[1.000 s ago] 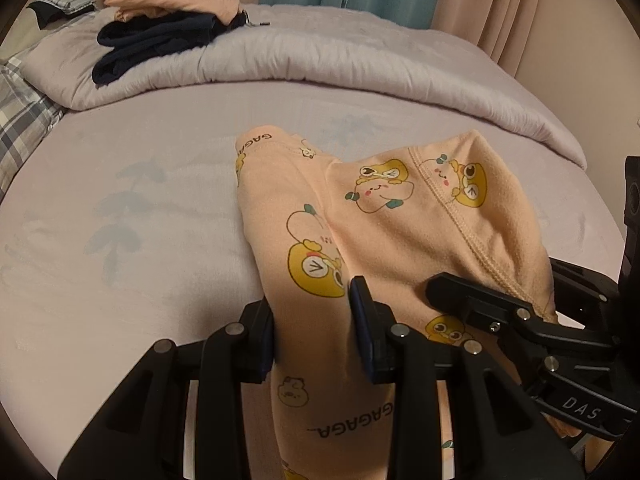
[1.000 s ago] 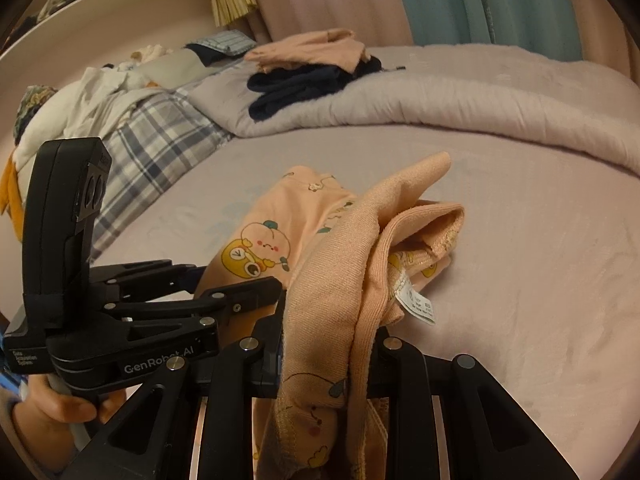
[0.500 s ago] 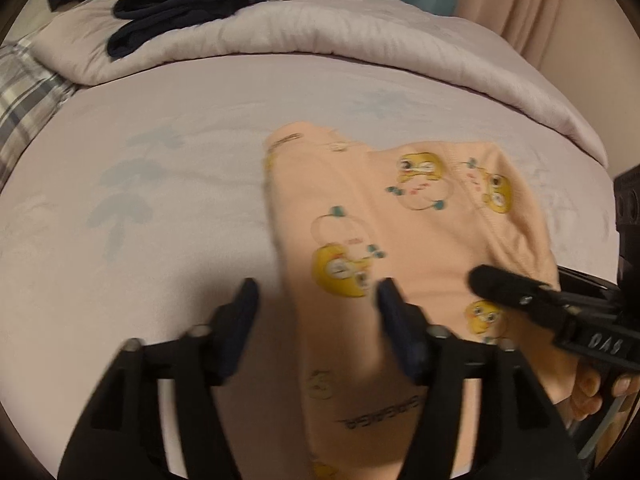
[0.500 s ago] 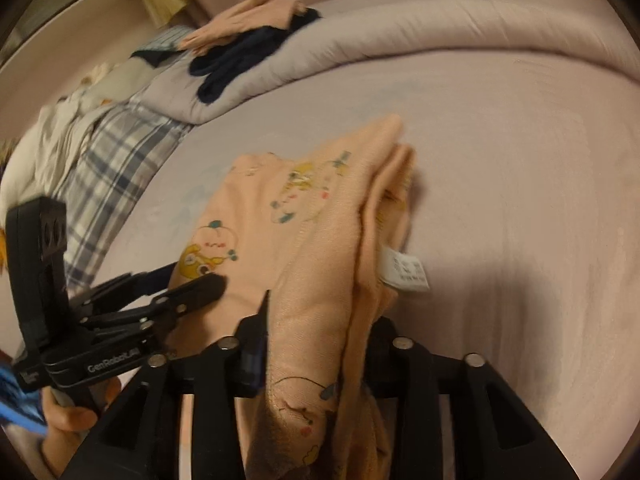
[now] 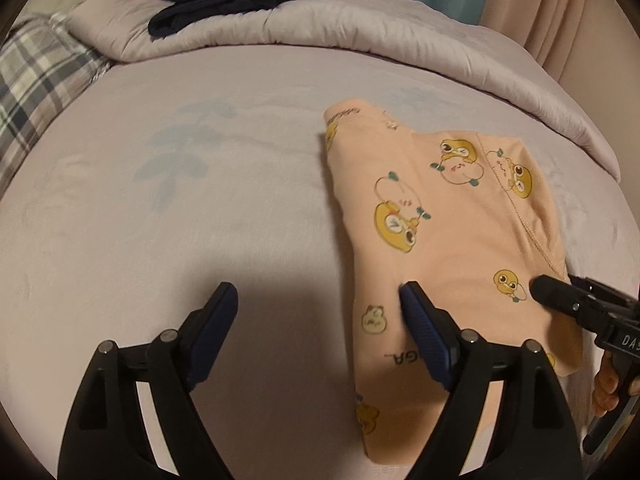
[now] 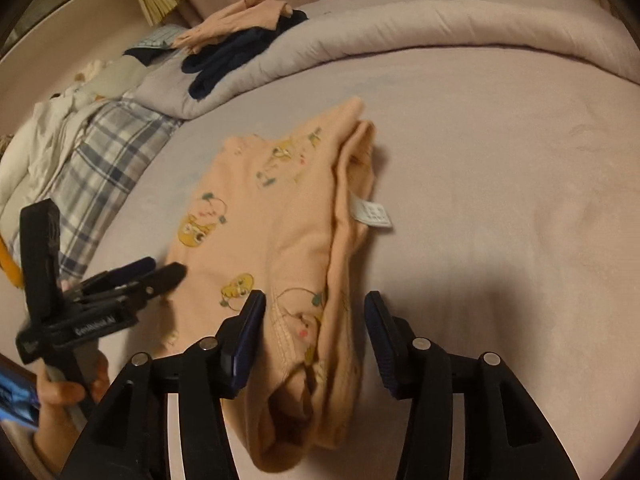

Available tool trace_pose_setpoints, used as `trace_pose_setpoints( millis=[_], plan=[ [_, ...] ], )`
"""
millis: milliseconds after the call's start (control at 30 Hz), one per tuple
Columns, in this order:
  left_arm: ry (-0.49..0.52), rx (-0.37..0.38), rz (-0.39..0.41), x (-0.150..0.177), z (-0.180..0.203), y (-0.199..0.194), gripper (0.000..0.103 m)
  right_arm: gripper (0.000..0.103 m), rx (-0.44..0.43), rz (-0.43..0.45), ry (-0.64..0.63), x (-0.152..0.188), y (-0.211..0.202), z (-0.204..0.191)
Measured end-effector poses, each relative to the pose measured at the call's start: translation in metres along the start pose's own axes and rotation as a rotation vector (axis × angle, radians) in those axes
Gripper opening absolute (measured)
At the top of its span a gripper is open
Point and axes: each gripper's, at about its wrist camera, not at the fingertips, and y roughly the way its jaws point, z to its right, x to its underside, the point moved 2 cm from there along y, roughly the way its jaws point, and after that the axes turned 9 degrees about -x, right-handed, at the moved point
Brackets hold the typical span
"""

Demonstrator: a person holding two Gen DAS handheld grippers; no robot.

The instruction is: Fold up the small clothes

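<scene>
A peach child's garment (image 5: 448,220) with yellow cartoon prints lies folded on the lilac bed sheet (image 5: 180,220). My left gripper (image 5: 318,298) is open and its jaws are still opening. Its right pad rests over the garment's left edge and nothing is gripped. In the right wrist view the garment (image 6: 280,216) shows a white care label at its right fold. My right gripper (image 6: 314,304) straddles the near end of that fold. Its jaws are opening and the pads stand off the cloth. Each gripper shows in the other's view: the right gripper (image 5: 560,300) and the left gripper (image 6: 132,280).
A rolled lilac duvet (image 5: 360,28) runs across the back of the bed, with a pile of navy and peach clothes (image 5: 224,4) on it. Plaid bedding (image 5: 36,92) lies at the left. Curtains hang behind. A person's hand (image 6: 60,392) holds the left gripper's handle.
Both grippers let go of the garment and their jaws spread apart. The cloth, held up a second ago, now lies flat on the sheet. Both hands sank a little.
</scene>
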Motion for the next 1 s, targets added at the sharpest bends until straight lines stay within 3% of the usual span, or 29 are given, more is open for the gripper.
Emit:
trace_pose_setpoints(
  millis=[200, 233, 300, 367, 533, 700, 867, 1000],
  plan=[
    [0.03, -0.043, 0.028, 0.004, 0.004, -0.032, 0.082, 0.052, 0.09, -0.004, -0.051, -0.002, -0.011, -0.018],
    [0.037, -0.044, 0.033, 0.006, 0.005, -0.039, 0.082, 0.054, 0.1, -0.006, -0.067, 0.0, -0.014, -0.023],
    [0.037, -0.033, 0.032, 0.01, 0.005, -0.051, 0.083, 0.07, 0.114, -0.01, -0.096, 0.004, -0.021, -0.034],
    [0.032, -0.024, 0.027, 0.013, 0.006, -0.064, 0.09, 0.071, 0.123, -0.006, -0.124, 0.009, -0.03, -0.044],
    [0.032, -0.048, 0.062, 0.021, 0.008, -0.102, 0.102, 0.078, 0.133, 0.011, -0.177, 0.015, -0.051, -0.066],
    [0.025, -0.071, 0.09, 0.028, 0.006, -0.136, 0.102, 0.094, 0.121, 0.049, -0.207, 0.019, -0.073, -0.086],
    [0.005, -0.041, 0.083, 0.036, 0.006, -0.156, 0.102, 0.102, 0.117, 0.077, -0.234, 0.025, -0.093, -0.103],
    [0.009, -0.062, 0.098, 0.043, 0.008, -0.171, 0.102, 0.102, 0.122, 0.106, -0.231, 0.026, -0.105, -0.113]
  ],
)
